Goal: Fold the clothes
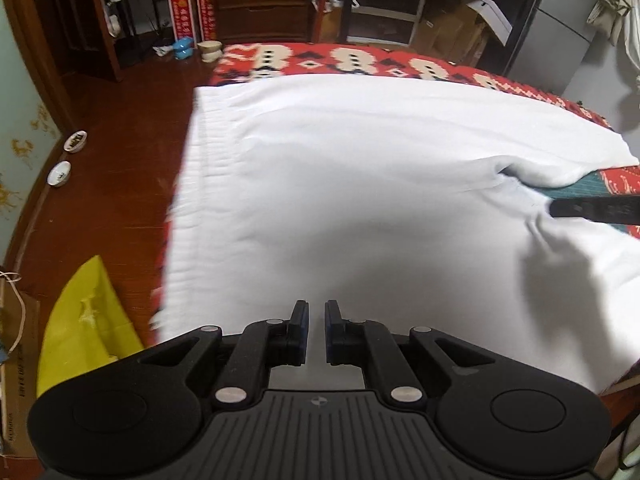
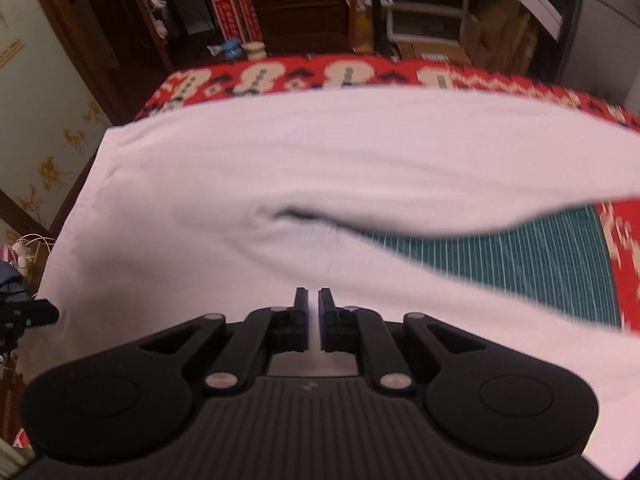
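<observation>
Your white garment [image 1: 360, 168] lies spread flat over the red patterned cover [image 1: 360, 60] of the bed, its ribbed hem toward the left edge, one fold lifted at the right over a teal striped cloth [image 2: 500, 256]. Your left gripper [image 1: 316, 316] hovers over the garment with its fingers narrowed to a slim gap, nothing between them. Your right gripper [image 2: 313, 304] hangs over it too, fingers nearly together and empty. On the wooden floor [image 1: 120, 128] sit two small dishes [image 1: 59, 173]; their contents cannot be told.
</observation>
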Demonstrator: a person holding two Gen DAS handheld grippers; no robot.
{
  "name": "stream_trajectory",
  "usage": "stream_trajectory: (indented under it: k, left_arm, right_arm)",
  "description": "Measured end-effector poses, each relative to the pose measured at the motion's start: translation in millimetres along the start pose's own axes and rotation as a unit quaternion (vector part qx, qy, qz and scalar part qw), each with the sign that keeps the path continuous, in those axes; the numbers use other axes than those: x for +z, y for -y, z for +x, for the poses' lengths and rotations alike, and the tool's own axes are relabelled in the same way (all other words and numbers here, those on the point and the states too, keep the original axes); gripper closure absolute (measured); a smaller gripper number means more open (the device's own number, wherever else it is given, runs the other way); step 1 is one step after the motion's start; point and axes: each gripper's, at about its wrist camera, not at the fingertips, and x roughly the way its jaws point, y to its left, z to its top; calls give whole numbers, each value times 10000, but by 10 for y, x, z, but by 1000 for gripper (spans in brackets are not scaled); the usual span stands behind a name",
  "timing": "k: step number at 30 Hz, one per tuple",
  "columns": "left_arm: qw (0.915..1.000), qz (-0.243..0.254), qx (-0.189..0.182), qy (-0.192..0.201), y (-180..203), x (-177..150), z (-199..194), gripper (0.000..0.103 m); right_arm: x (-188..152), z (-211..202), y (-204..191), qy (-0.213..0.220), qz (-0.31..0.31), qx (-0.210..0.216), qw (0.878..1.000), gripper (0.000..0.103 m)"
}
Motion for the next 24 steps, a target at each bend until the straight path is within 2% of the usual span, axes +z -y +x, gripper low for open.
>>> stream_trajectory:
  k: [6, 11, 12, 13, 19, 24]
  left_arm:
    - [10000, -4, -37, -15, 352, 229, 90, 94]
    - [9999, -115, 109, -69, 522, 315, 142, 93]
    - [9997, -197, 139, -79, 528, 321, 143, 93]
    - [9994, -282, 165, -92, 527, 321, 144, 93]
    - [9974, -608, 348, -148, 566, 321, 130, 93]
    - [9976, -604, 317, -120, 738, 393, 166, 93]
  right_arm:
    - [260, 341, 136, -124, -822, 181, 9964, 89]
    - [274, 533, 103, -281, -1267, 336, 9910, 86]
    - [269, 538, 110, -276, -1318, 365, 9902, 91]
    - [263, 544, 116, -270, -1369, 393, 9894, 102]
    - [172, 420, 346, -643, -886, 920, 9897, 102]
    - [96, 263, 551, -746, -687, 961, 9902, 102]
